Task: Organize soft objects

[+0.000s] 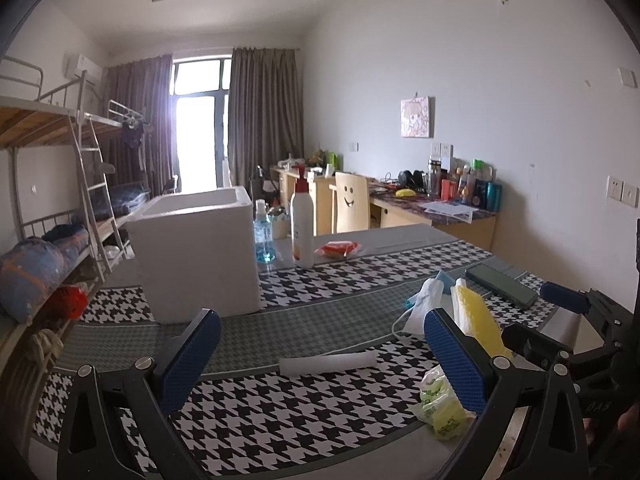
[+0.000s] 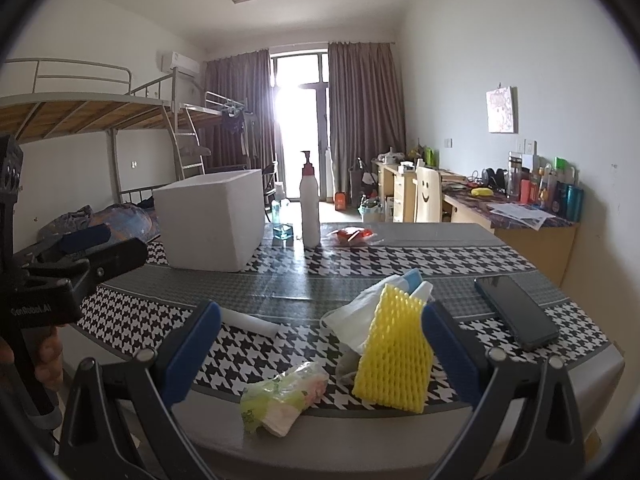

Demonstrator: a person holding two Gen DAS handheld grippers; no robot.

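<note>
Soft objects lie scattered along the near edge of the table (image 2: 520, 392), which is covered by a houndstooth cloth: a yellow foam net sleeve (image 2: 394, 354) leans on crumpled white tissue (image 2: 356, 316) toward the near right corner, with a blue-and-white item, too hidden to identify, behind it; a green-printed plastic bag (image 2: 280, 398) sits just left of the sleeve at the near edge; a white foam roll (image 1: 328, 361) lies farther left. The likely receptacle, a white foam box (image 1: 196, 252), stands open-topped toward the far left of the table, well apart from these items. A dark phone (image 2: 516, 312) rests near the right edge; a pump bottle (image 2: 310, 208), a blue liquid bottle (image 1: 264, 236) and a red packet (image 2: 352, 236) stand along the far edge. The right gripper (image 2: 320, 348) hovers with its jaws spread wide and empty, the bag and the sleeve lying ahead of them. The left gripper (image 1: 322, 356) is likewise wide apart and empty, facing the roll. No item appears collected yet. For the step in hand, a sound approach is to lower over one item alone, centre it between the pads, and close gently, since net and tissue compress and may snag neighbours.
</note>
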